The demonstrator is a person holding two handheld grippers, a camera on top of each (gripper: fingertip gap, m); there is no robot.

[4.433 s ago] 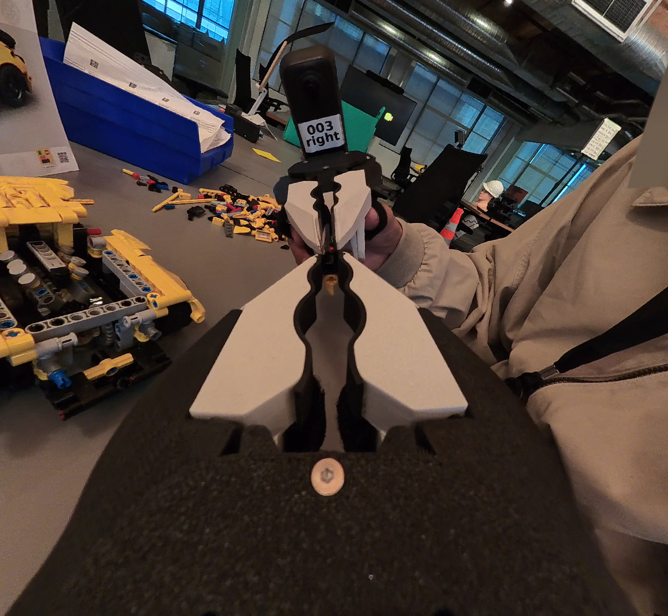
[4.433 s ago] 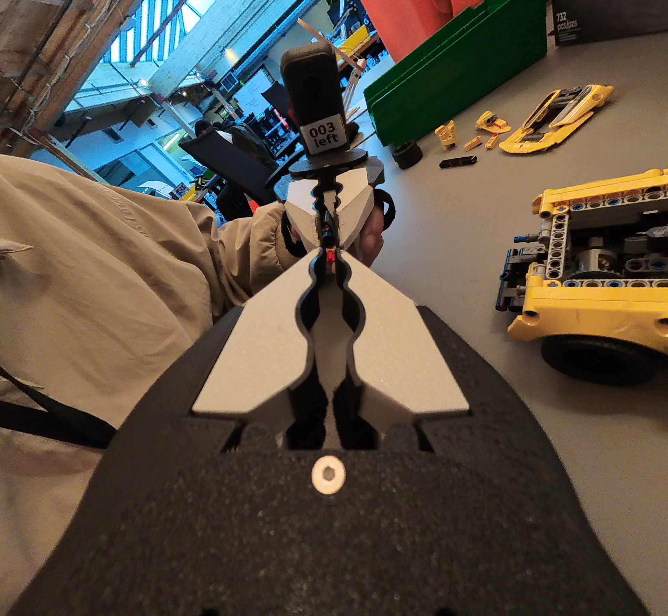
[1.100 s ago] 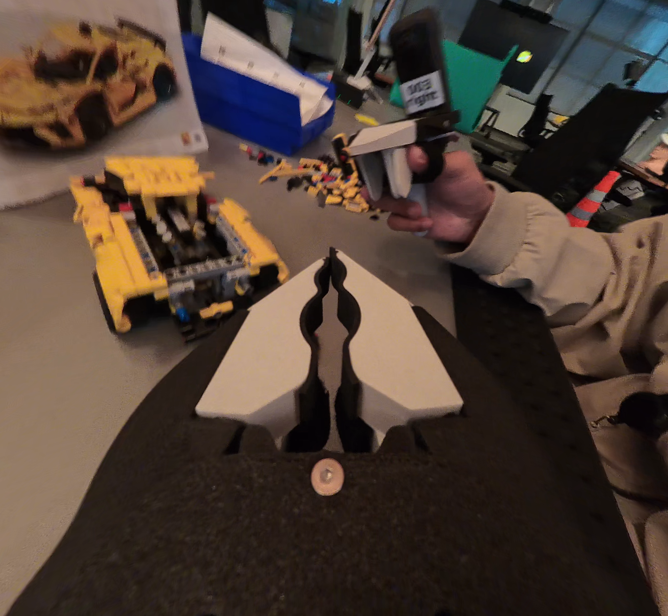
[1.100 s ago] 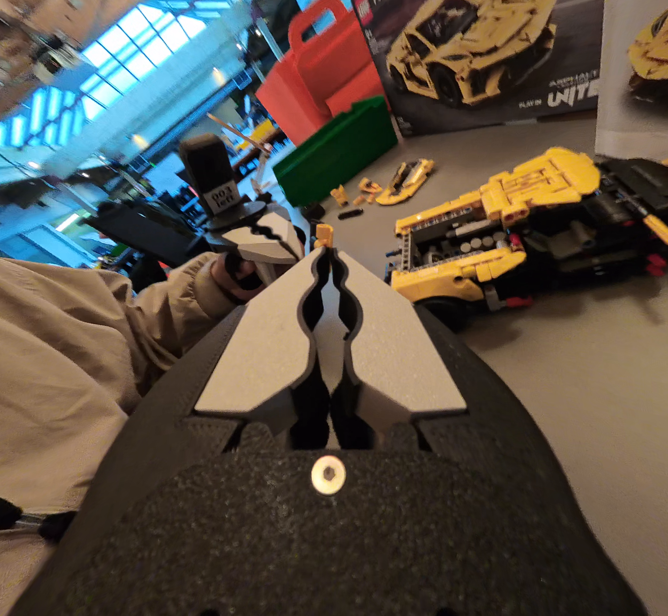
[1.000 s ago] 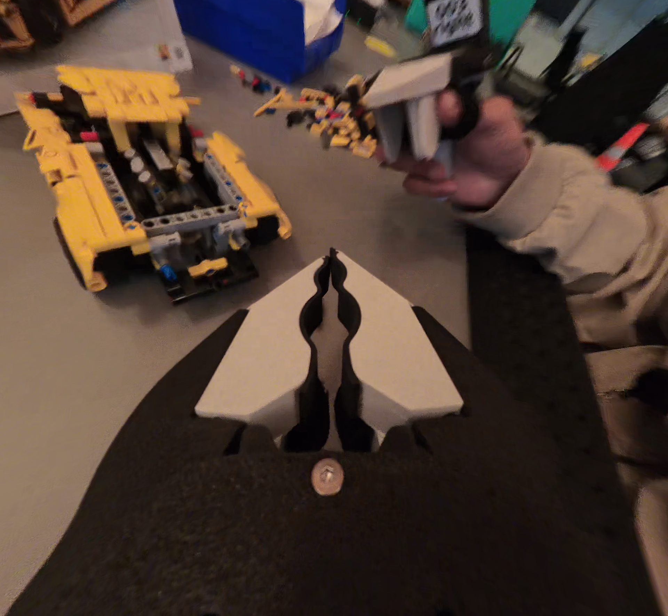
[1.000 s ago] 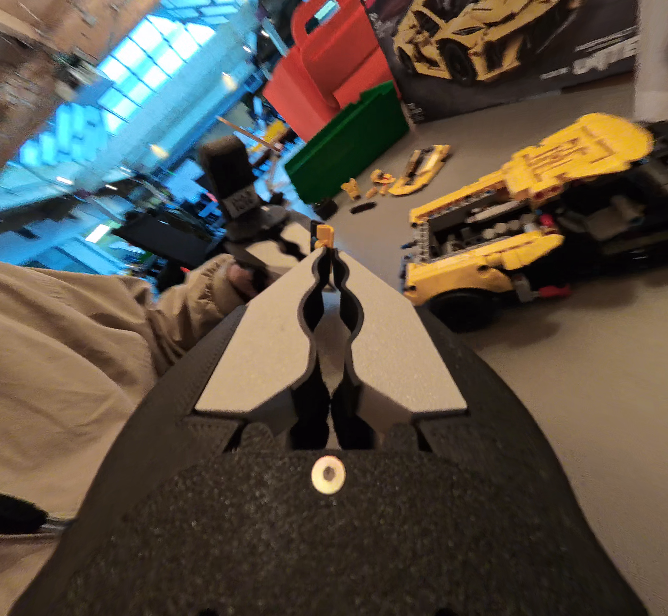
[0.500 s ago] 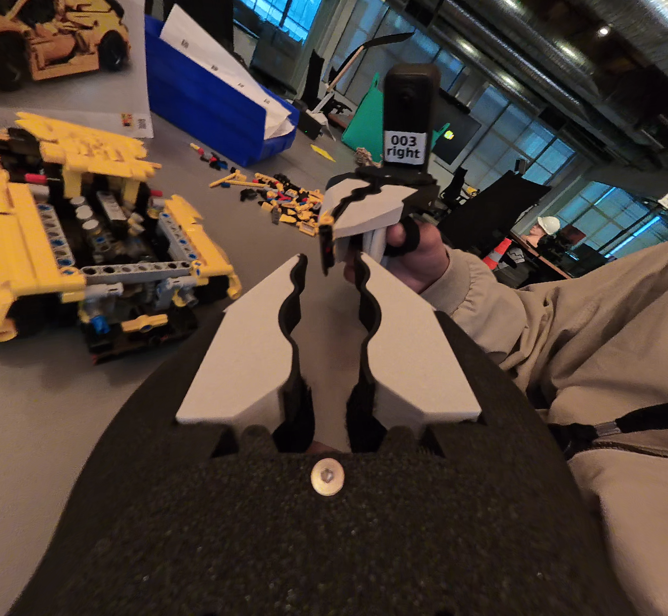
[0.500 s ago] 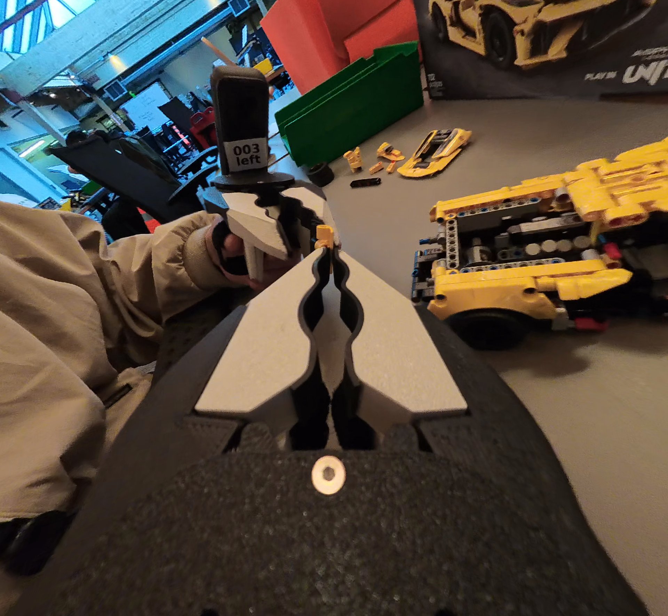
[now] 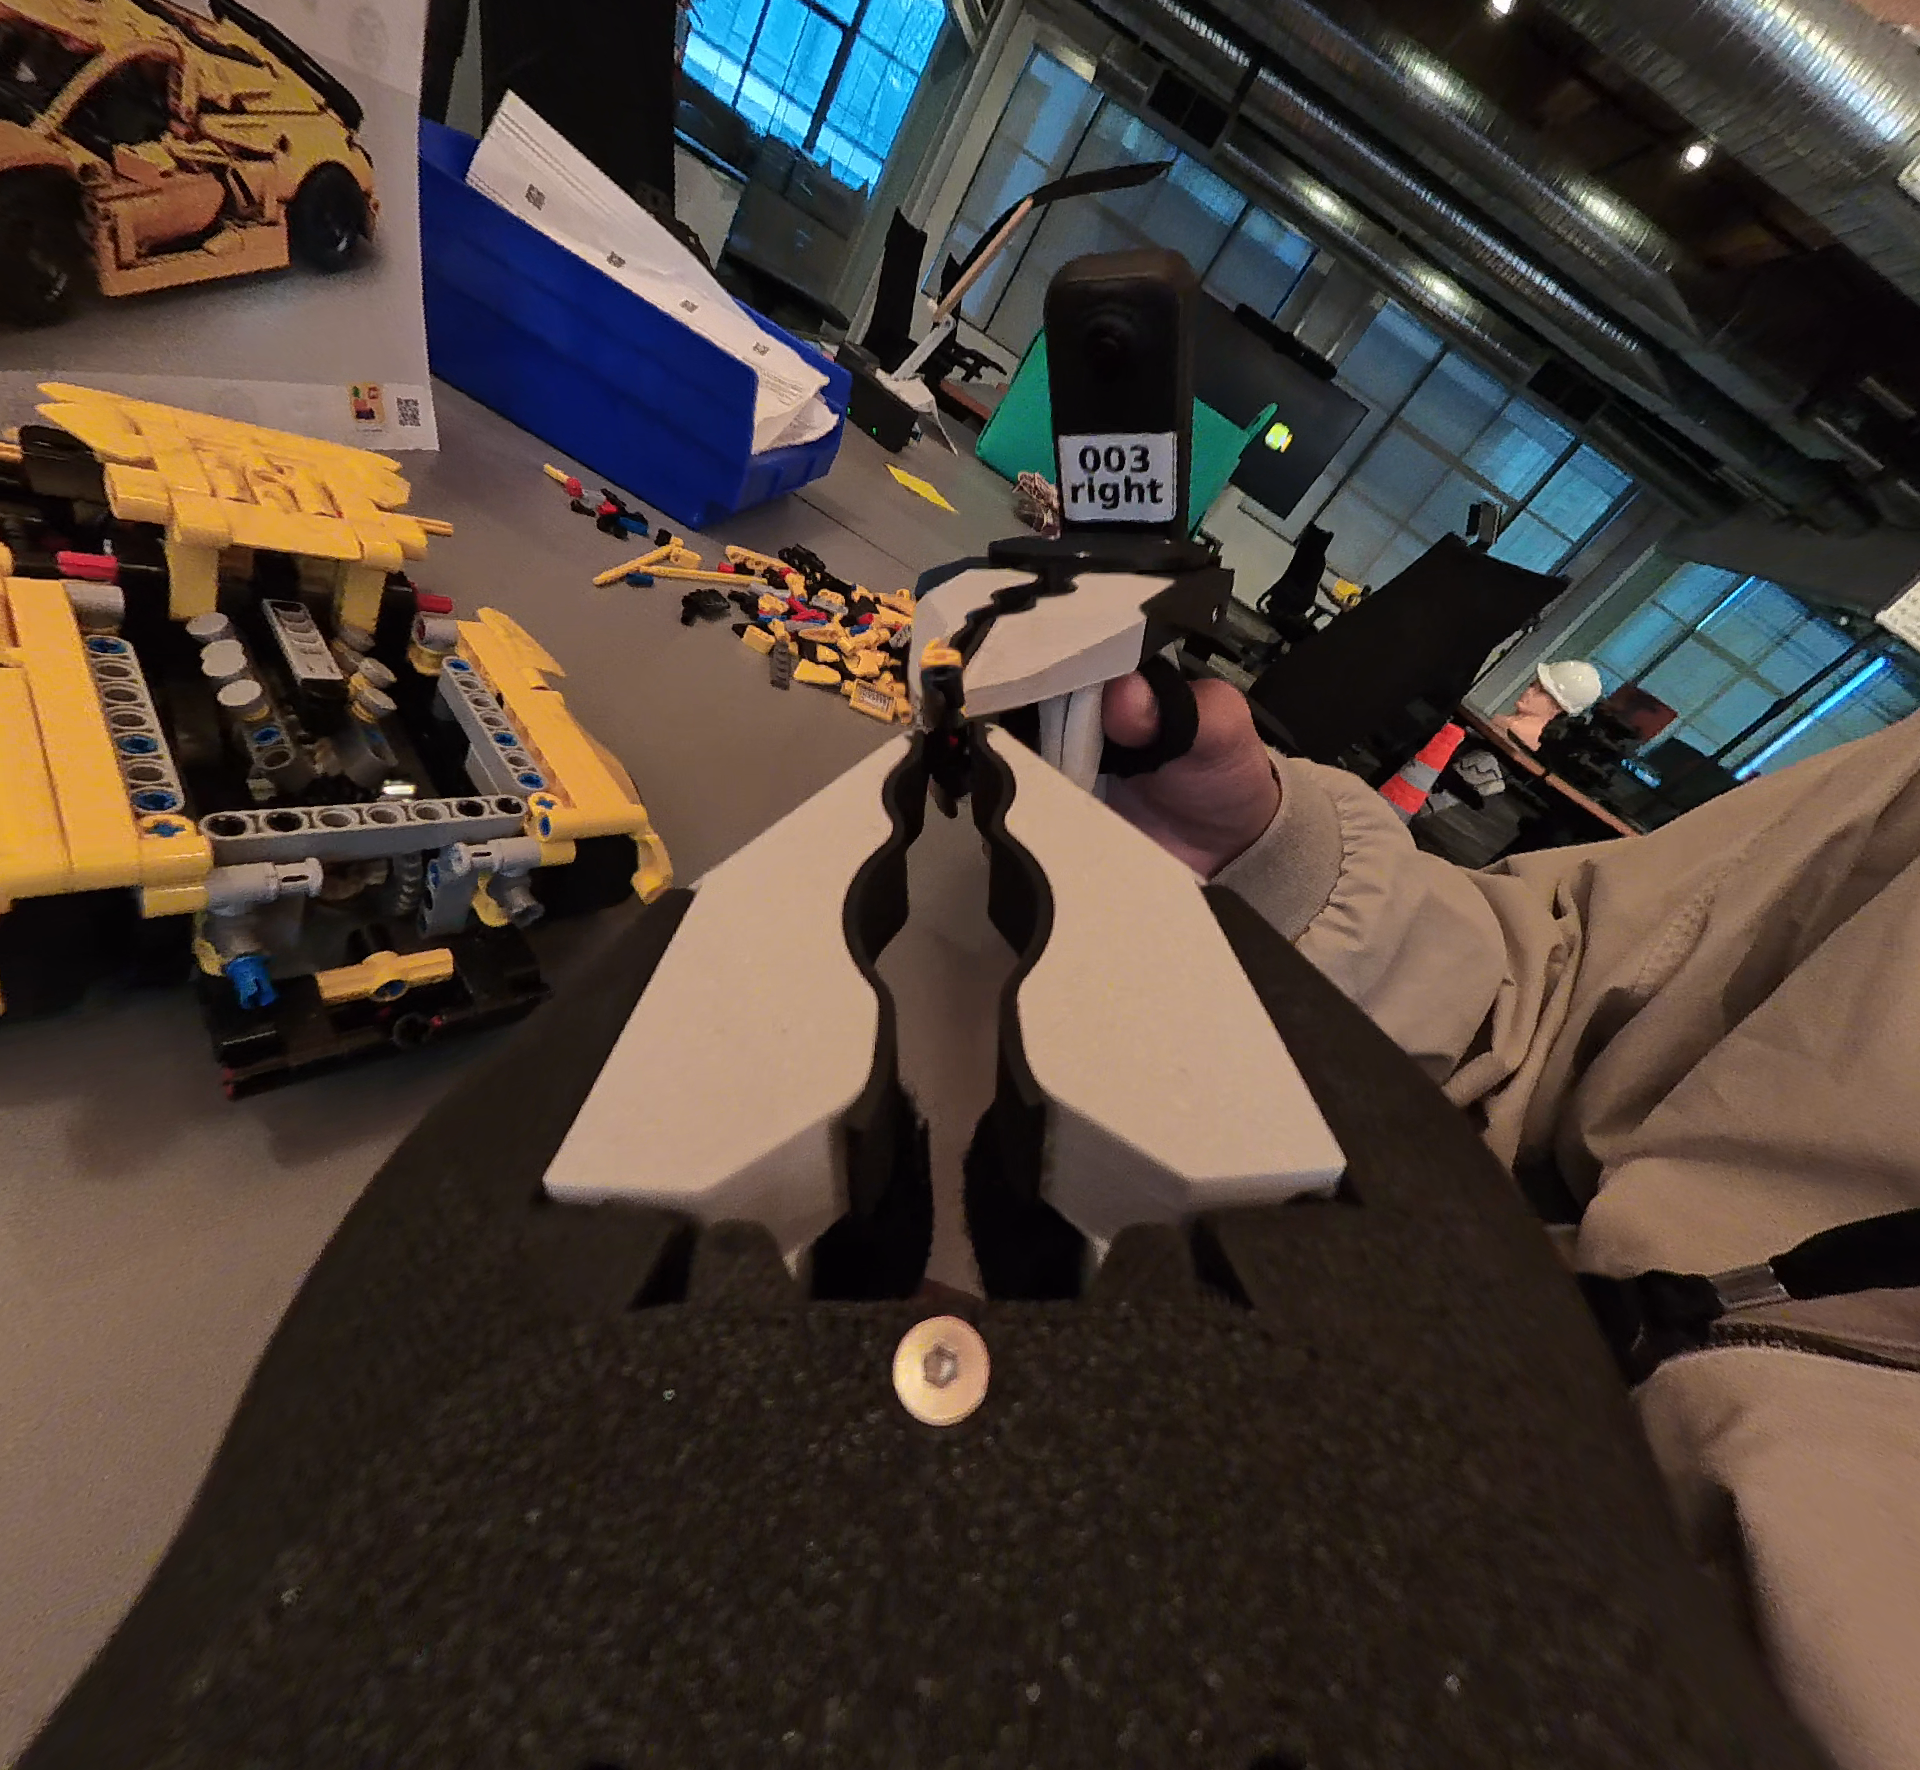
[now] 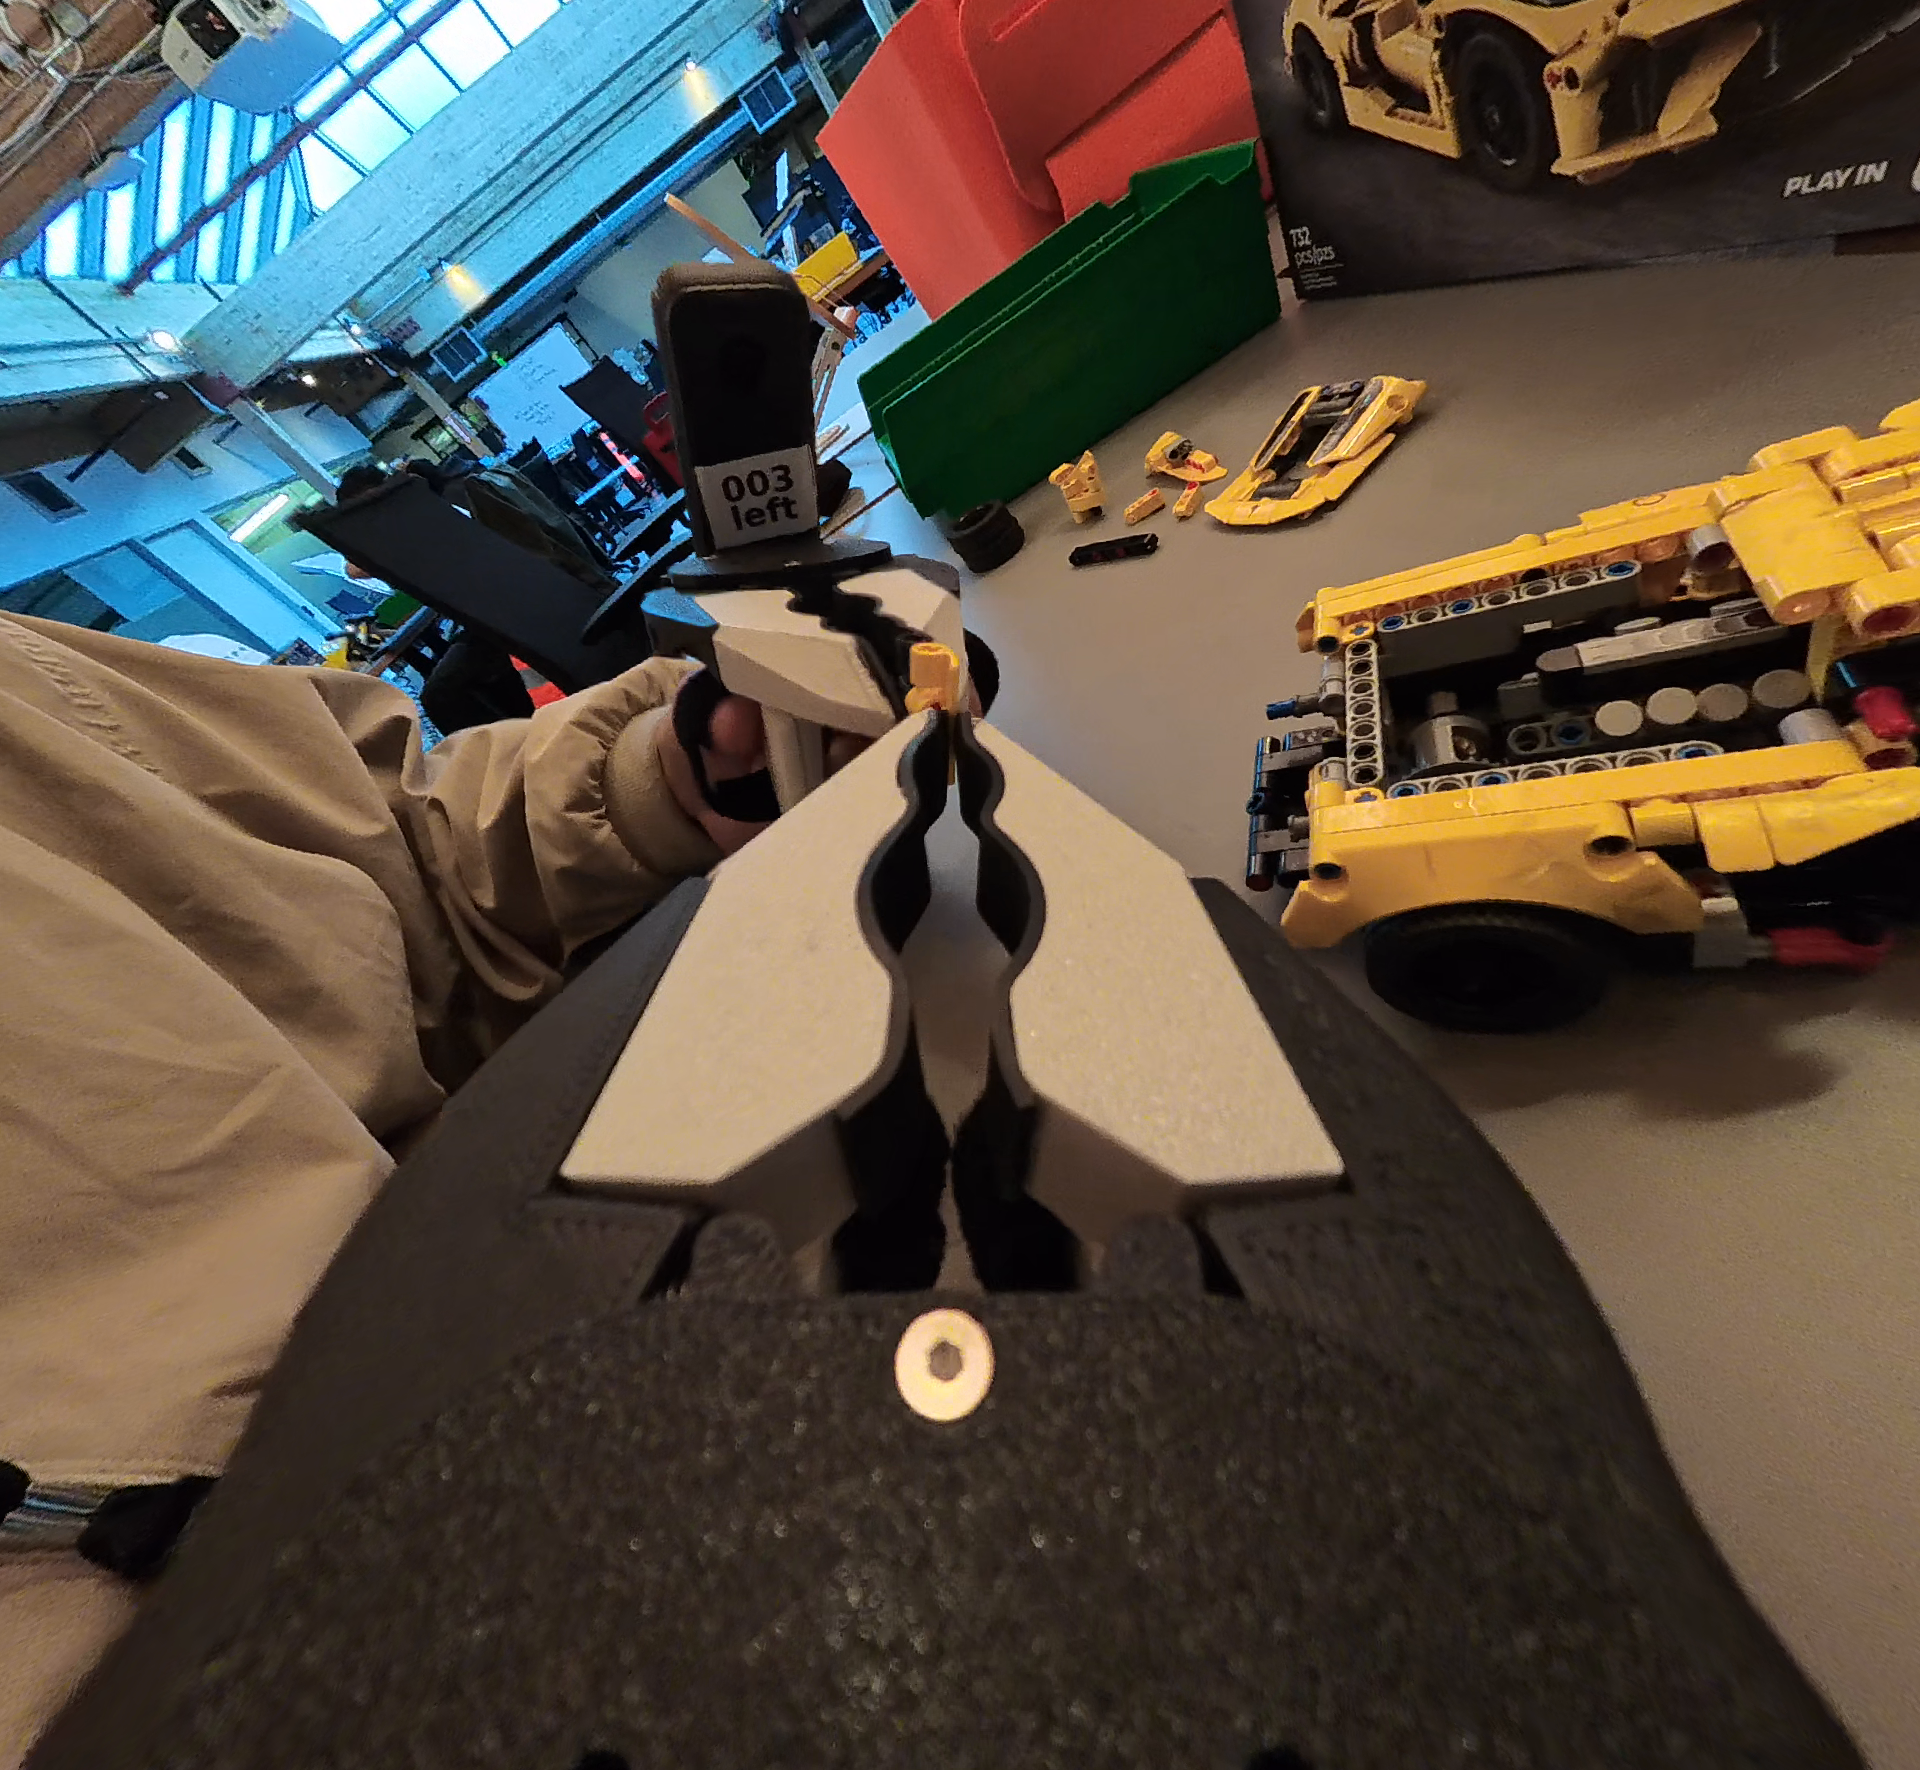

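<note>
My left gripper (image 9: 948, 746) has its jaws drawn in on the lower, black end of a small black-and-yellow building-toy piece (image 9: 948, 764), held in the air above the grey table (image 9: 727, 733). My right gripper (image 10: 940, 723) faces it tip to tip and is shut on the same piece, whose yellow end (image 10: 932, 676) sticks up at its tips. The right gripper also shows in the left wrist view (image 9: 940, 671), and the left gripper in the right wrist view (image 10: 904, 671). A half-built yellow toy car (image 9: 260, 785) stands on the table to one side (image 10: 1610, 785).
A pile of loose parts (image 9: 821, 624), a blue bin (image 9: 582, 370) with papers and a booklet (image 9: 187, 110) lie beyond the car. A green bin (image 10: 1070, 359), red container (image 10: 1039, 58), set box (image 10: 1558, 58), yellow panel (image 10: 1309, 453) and black wheel (image 10: 985, 531) sit at the back. A beige sleeve (image 9: 1558, 993) is close. Left and right tips are no more than a few centimetres apart. The half-built yellow toy car (image 9: 260, 785) is about equally far from each gripper, around 15 cm.
The two grippers swung apart over the car, then came back tip to tip. The left gripper, open half a second ago, has closed on the piece that the right gripper kept holding.
</note>
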